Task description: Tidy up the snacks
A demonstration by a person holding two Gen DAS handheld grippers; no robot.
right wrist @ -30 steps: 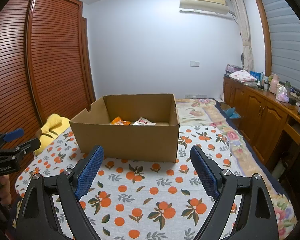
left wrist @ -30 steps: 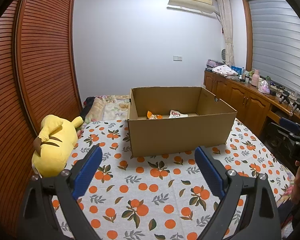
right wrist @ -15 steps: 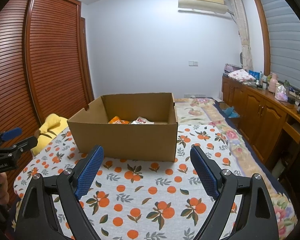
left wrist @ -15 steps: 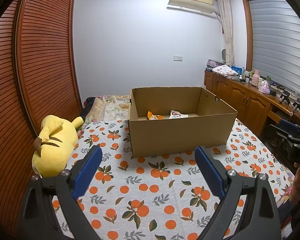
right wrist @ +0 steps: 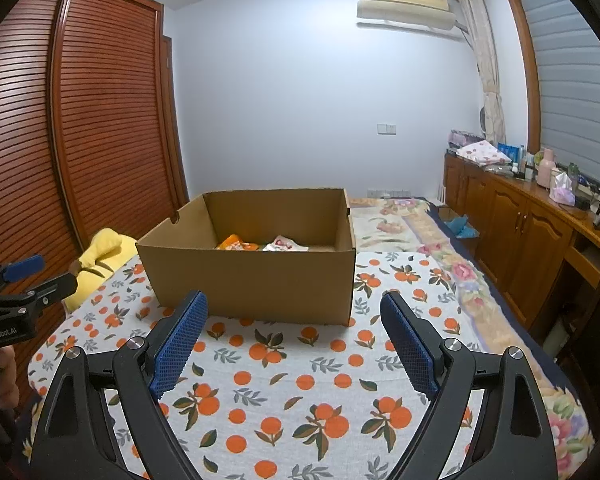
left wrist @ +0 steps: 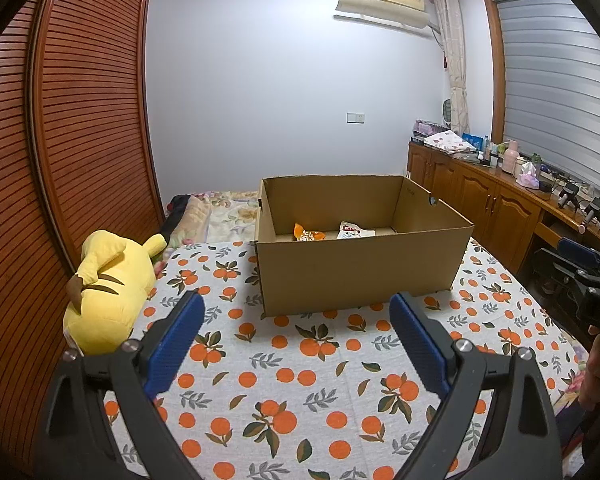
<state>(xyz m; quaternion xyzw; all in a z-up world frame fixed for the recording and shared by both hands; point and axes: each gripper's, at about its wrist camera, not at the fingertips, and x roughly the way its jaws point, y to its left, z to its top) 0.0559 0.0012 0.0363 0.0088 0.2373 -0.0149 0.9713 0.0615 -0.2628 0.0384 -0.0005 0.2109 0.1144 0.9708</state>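
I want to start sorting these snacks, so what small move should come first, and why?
Probably ease the right gripper forward over the brown cardboard box toward the white snack packet. Both grippers have open, empty jaws short of the box, and the orange snack packet and white one lie loose inside.

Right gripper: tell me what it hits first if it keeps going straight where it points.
Probably the near wall of the cardboard box. The right gripper is open and empty, aimed slightly downward, so it might meet the orange-print cloth first.
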